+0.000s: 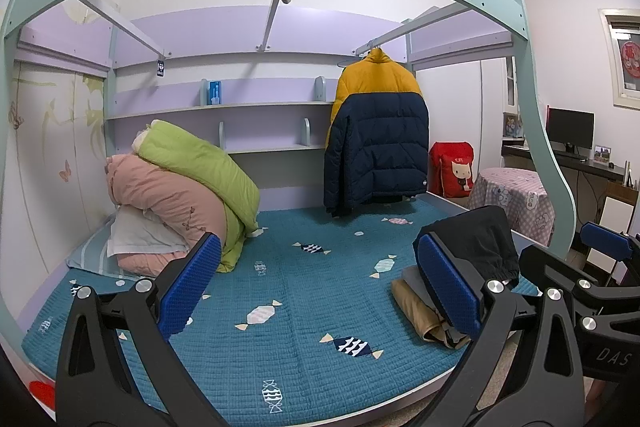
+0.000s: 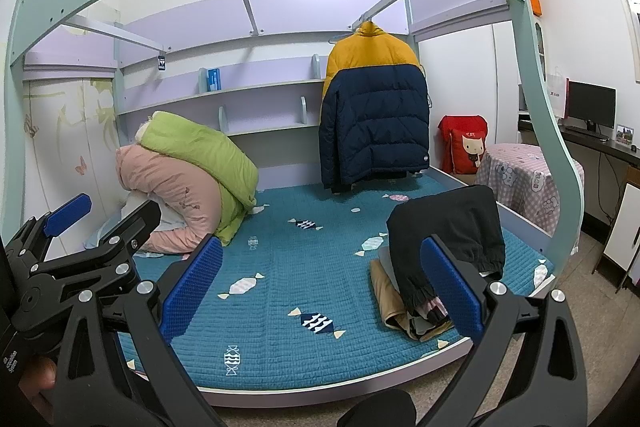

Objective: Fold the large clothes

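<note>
Item: yellow-and-navy puffer jacket [image 1: 376,131], hanging from the bed frame's rail above the far side of the bed [image 1: 288,307]. My left gripper [image 1: 320,287] and right gripper [image 2: 320,287]: jaws wide apart, empty, held before the bed's near edge. Folded clothes pile [image 2: 440,259] at right; rolled quilts [image 1: 180,187] at left.

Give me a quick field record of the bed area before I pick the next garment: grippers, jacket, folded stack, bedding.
left hand-held gripper: open, empty, above the bed's near edge
right hand-held gripper: open, empty
jacket: yellow and navy puffer, hanging from the bed frame rail, not yet folded
clothes stack: on the blue mattress cover, right side, black garment on top
quilts: green over pink, piled at left
</note>
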A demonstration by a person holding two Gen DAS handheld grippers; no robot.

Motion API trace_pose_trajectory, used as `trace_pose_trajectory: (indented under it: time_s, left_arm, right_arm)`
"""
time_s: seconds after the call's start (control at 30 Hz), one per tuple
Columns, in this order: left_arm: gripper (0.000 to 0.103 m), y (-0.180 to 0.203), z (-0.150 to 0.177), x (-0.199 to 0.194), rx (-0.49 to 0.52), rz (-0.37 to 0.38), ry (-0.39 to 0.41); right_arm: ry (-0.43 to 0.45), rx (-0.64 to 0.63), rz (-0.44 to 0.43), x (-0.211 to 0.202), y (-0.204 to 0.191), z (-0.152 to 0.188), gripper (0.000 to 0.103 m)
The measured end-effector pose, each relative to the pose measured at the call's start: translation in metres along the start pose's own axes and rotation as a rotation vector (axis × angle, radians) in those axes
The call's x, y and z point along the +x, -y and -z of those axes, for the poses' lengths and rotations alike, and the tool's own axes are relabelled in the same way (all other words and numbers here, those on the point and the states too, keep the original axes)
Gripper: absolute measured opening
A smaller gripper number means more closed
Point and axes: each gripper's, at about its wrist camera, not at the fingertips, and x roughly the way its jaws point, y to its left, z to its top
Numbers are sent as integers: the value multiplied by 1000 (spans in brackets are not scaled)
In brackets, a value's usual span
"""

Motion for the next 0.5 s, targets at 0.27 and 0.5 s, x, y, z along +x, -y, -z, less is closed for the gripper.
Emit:
trace_pose_trajectory:
  time_s: [0.27, 0.5]
  left_arm:
    - [99, -15, 9, 26, -29, 3, -33]
    - [99, -62, 34, 66, -104, -32, -118]
  right_arm:
    - [-35, -16, -6, 26, -9, 5, 96]
    - [-126, -57, -67, 74, -40, 12, 96]
